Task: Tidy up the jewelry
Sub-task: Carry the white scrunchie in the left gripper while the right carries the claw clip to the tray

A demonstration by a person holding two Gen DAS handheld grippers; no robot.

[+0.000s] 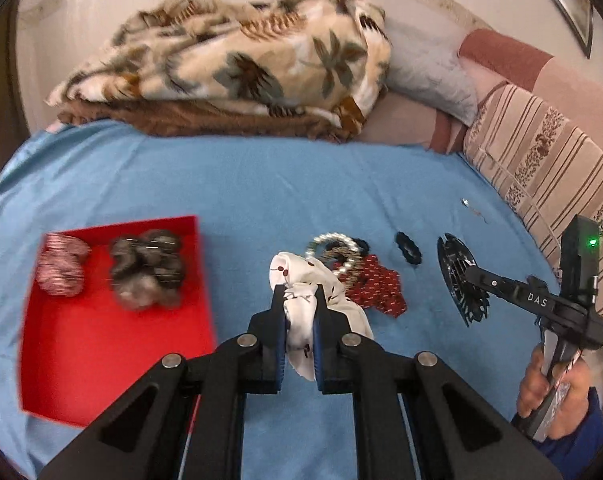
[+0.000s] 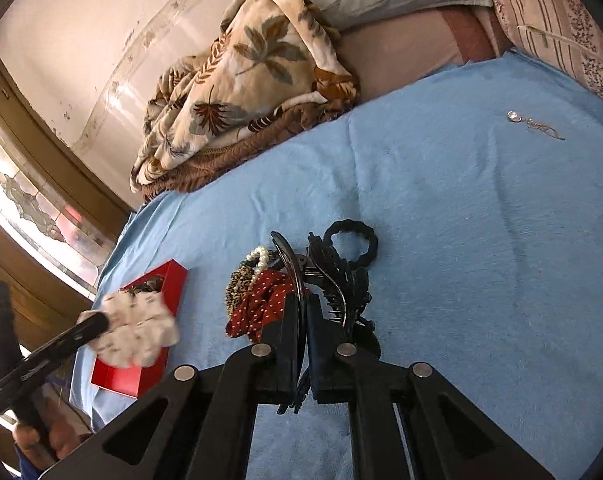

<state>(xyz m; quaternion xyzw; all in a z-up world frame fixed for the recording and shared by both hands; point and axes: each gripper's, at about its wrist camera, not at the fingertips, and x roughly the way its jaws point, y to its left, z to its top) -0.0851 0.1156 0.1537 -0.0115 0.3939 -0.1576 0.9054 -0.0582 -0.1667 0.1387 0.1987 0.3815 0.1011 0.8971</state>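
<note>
My left gripper [image 1: 299, 292] is shut on a white scrunchie [image 1: 301, 332] with small dark-red prints, held above the blue sheet to the right of the red box [image 1: 101, 352]. That box holds a pink striped scrunchie [image 1: 61, 264] and a grey one [image 1: 147, 272]. My right gripper [image 2: 304, 300] is shut on a black claw hair clip [image 2: 333, 276], lifted off the sheet. Under and beside it lie a red dotted scrunchie [image 2: 261, 304], a leopard-print one with a pearl band [image 2: 257, 264] and a black ring-shaped hair tie [image 2: 351, 242]. In the right wrist view the left gripper's white scrunchie [image 2: 137, 328] hangs over the red box [image 2: 149, 368].
A small silver pendant on a chain [image 2: 533, 124] lies alone far back on the blue sheet [image 2: 461, 240]. A folded leaf-print blanket [image 1: 229, 68], a grey pillow [image 1: 429, 76] and a striped cushion [image 1: 541, 160] line the far side. A window is at the left in the right wrist view.
</note>
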